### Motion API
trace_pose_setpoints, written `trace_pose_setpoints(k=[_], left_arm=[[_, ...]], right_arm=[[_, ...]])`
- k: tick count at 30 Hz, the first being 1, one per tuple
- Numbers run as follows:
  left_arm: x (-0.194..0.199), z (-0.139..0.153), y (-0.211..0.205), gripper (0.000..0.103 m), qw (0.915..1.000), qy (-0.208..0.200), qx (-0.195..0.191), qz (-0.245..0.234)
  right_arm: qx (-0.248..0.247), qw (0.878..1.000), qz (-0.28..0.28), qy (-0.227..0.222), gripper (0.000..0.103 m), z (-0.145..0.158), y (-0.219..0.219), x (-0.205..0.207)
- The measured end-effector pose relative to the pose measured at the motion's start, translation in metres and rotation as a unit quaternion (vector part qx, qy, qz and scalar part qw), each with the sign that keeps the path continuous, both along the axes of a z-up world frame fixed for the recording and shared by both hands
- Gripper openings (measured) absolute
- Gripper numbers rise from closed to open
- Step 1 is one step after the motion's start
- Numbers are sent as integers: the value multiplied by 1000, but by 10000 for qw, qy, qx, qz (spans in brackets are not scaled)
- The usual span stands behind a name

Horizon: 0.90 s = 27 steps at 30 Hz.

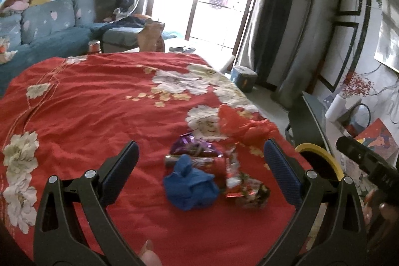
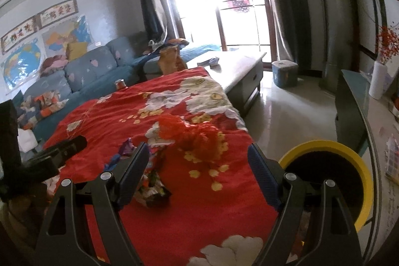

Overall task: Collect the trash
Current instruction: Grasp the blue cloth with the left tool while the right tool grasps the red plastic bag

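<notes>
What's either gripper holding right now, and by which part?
Nothing. The left gripper and right gripper both stand open over the red floral cloth; the blue crumpled wad and wrappers lie loose, ungripped.

Red cloth (image 1: 99,96) lies bare left of the trash pile (image 1: 212,171).

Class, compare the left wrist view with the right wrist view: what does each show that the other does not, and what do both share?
Only the left wrist view shows the crumpled blue cloth whole, lying between its open fingers. Only the right wrist view shows the low table and the full yellow-rimmed bin. Both share the red floral cover, the red plastic bag, the wrappers and the sofa.
</notes>
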<state>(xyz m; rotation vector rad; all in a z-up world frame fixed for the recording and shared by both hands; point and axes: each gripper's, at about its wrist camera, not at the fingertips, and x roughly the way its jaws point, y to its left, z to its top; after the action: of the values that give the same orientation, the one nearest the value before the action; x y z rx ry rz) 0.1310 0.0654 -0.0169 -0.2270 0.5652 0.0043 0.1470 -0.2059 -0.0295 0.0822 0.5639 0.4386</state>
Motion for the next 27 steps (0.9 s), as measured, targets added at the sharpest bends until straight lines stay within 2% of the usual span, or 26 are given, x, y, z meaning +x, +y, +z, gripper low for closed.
trace_pose_setpoints(k=[11,17,27], left_arm=[[7,-30,31,92,9986,398,-324,102],[15,-49,37,91,9960,664,-594,28],[25,-67,31,85,9916,931,-868,-219]], right_arm=[[-55,9994,247,250,78,-13,35,27],[-173,9993,110,305,78,-23,42,51],[-209,9967,-93,784,78,-55,42,106]])
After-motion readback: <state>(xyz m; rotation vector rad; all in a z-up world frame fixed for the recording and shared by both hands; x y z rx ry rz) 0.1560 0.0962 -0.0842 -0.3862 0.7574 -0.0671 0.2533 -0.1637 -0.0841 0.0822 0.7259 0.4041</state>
